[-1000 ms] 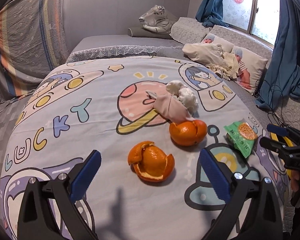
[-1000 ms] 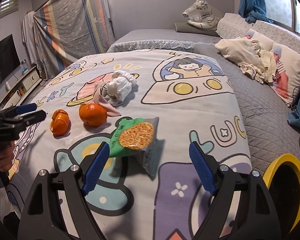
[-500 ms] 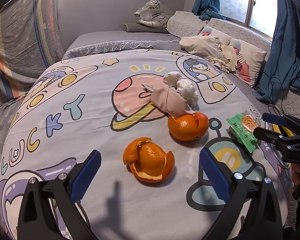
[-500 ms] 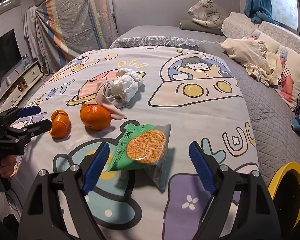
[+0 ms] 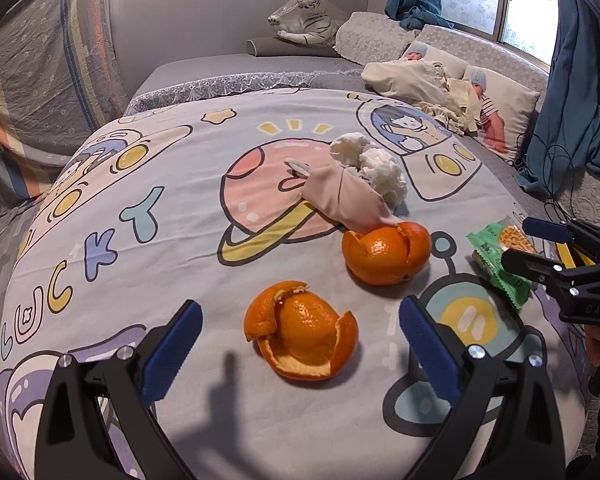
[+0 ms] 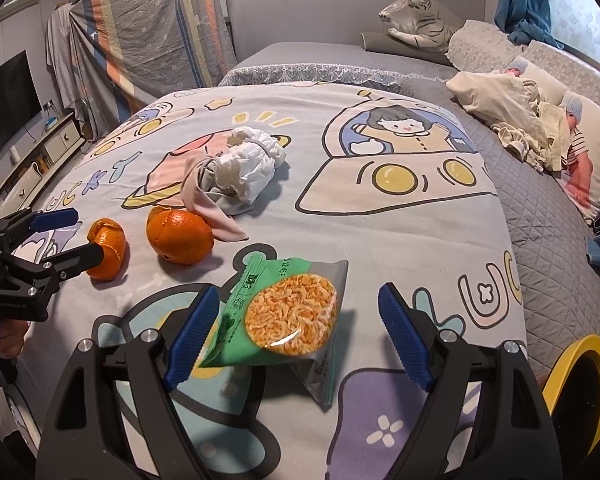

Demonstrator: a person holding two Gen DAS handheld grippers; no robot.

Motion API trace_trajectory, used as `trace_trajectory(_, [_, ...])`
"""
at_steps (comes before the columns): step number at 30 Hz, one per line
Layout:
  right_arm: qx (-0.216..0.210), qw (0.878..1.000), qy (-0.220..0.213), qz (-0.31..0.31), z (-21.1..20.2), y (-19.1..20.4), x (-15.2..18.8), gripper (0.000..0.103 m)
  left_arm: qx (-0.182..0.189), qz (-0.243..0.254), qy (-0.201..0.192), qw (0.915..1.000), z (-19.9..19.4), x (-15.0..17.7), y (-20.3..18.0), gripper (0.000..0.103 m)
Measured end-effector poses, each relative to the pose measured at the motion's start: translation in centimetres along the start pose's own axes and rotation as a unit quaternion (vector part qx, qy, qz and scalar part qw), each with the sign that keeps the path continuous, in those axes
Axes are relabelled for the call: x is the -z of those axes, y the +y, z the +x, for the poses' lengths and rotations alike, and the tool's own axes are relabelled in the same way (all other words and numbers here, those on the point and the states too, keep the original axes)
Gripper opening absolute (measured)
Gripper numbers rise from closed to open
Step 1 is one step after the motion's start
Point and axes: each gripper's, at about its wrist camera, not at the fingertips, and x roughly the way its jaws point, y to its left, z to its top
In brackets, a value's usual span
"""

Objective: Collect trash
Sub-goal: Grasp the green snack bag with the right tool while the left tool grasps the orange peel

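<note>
Green snack packet [image 6: 288,316] between the wide-apart fingers of the right gripper [image 6: 296,336], untouched.

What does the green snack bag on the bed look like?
The snack bag is a crinkly green plastic packet with a round clear window showing orange shreds, plus a clear edge. It lies propped up on the cartoon blanket, between the open right gripper's blue pads, which do not press on it.
</note>
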Motion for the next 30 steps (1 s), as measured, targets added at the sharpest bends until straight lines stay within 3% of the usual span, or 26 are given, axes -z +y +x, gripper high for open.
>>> trace_trajectory(9, [-0.006, 1.000, 0.012, 0.000, 1.1, 0.0, -0.4, 0.075, -0.003, -0.001, 0.016, 0.9999, 1.3, -0.2, 0.3, 0.095])
trace_trajectory(14, [-0.005, 1.000, 0.020, 0.001, 1.9, 0.1, -0.4, 0.068, 0.001, 0.000, 0.025, 0.9997, 2.0, -0.4, 0.2, 0.089])
trace_trajectory(21, [-0.005, 1.000, 0.027, 0.000, 2.6, 0.1, -0.3, 0.059, -0.005, -0.008, 0.048, 0.9988, 3.5, -0.5, 0.5, 0.072])
trace_trajectory(26, [-0.004, 0.999, 0.031, -0.002, 2.9, 0.3, -0.2, 0.055, 0.000, -0.021, 0.050, 0.9985, 3.9, -0.5, 0.9, 0.068])
trace_trajectory(30, [-0.003, 0.999, 0.033, -0.003, 3.1, 0.3, -0.3, 0.047, 0.002, -0.022, 0.050, 0.9985, 3.9, -0.7, 1.0, 0.054])
